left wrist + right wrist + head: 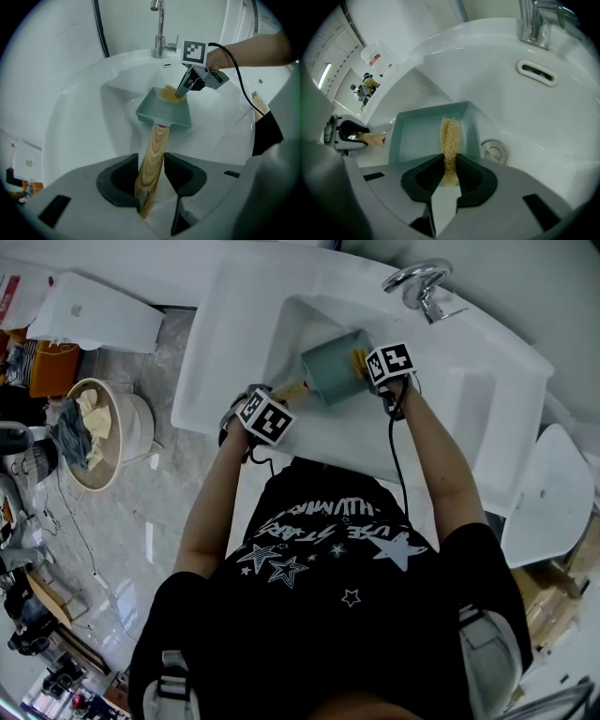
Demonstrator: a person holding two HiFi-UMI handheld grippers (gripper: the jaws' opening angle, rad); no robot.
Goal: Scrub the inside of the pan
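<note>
Your left gripper [151, 180] has its jaws closed on the handle [154, 150], a rounded wooden one with clear grain, so they stand only as far apart as the wood is wide. It holds the pan [164, 112] tilted inside the sink [93, 122]. The pan is square, grey-green and smooth, with low straight walls. Your right gripper [450, 171] pinches a scrubber [450, 136] — a narrow yellow strip of coarse, open fibre — and its jaws are almost together on it. The strip's far end reaches into the pan near the right wall; I cannot tell if it touches the bottom. The sink is white, glossy and rounded. The round metal drain [493, 151] is just beside the pan's right wall. The oval overflow slot [536, 72] and the chrome tap [161, 28] are well apart from the pan — the basin is free on that side. A red label [374, 60] behind is too small to read.
</note>
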